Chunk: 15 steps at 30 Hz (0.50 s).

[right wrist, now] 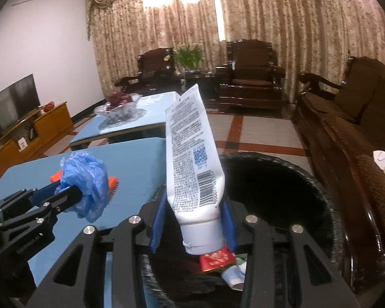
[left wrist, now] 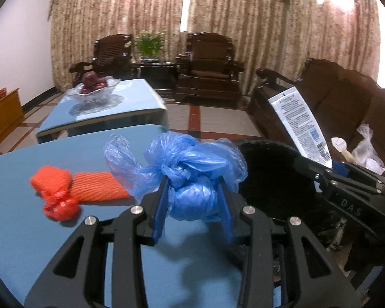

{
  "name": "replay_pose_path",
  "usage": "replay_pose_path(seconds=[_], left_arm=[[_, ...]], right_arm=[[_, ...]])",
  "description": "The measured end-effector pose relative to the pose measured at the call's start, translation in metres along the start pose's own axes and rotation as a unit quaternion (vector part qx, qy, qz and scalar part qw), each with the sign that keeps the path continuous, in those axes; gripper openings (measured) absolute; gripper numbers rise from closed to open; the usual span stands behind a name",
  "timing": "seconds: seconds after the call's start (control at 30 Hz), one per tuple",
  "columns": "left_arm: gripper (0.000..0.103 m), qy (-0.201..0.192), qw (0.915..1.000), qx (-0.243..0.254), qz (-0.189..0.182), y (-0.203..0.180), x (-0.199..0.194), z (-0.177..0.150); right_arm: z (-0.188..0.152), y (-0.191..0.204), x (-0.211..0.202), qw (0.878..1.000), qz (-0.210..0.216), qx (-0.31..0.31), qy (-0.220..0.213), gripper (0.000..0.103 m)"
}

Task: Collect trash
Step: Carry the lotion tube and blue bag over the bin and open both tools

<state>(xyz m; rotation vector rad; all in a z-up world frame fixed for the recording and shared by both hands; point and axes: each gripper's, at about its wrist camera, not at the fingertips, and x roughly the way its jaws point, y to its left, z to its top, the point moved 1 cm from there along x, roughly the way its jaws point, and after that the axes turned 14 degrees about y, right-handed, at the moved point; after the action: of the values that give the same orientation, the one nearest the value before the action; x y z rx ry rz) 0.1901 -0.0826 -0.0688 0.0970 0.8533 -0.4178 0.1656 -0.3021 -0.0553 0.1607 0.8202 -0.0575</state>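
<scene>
blue bag (left wrist: 192, 179) in left gripper (left wrist: 192, 192); tube (right wrist: 192, 159) upright in right gripper (right wrist: 192, 220).

Counted are two blue tables (left wrist: 18, 231), two armchairs (left wrist: 210, 69), one blue plastic bag (left wrist: 190, 177), one white tube (right wrist: 192, 159), one black bin (right wrist: 308, 179), and one television (right wrist: 12, 105).

The letters "DAS" stand on the black arm of the right gripper (left wrist: 318, 165). The white tube (right wrist: 192, 154) clamped between that gripper's blue fingers carries blocks of fine print too small to read, a blue QR code, and a barcode whose digits run partly legible along its edge, something like "900071"
</scene>
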Motion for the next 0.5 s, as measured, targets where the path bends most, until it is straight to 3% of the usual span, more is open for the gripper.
replay_pose_path(seconds=[0.4, 0.47, 0.5], left_arm=[[0.036, 0.022, 0.9974, 0.038, -0.057, -0.054, 0.05, 0.008], [0.048, 0.029, 0.9963, 0.041, -0.07, -0.058, 0.058, 0.009], [0.05, 0.033, 0.9957, 0.041, -0.076, -0.06, 0.061, 0.01]], right_arm=[[0.001, -0.057, 0.029, 0.998, -0.053, 0.017, 0.029, 0.039], [0.001, -0.064, 0.032, 0.997, -0.061, 0.022, 0.033, 0.042], [0.0, -0.067, 0.033, 0.997, -0.071, 0.024, 0.032, 0.05]])
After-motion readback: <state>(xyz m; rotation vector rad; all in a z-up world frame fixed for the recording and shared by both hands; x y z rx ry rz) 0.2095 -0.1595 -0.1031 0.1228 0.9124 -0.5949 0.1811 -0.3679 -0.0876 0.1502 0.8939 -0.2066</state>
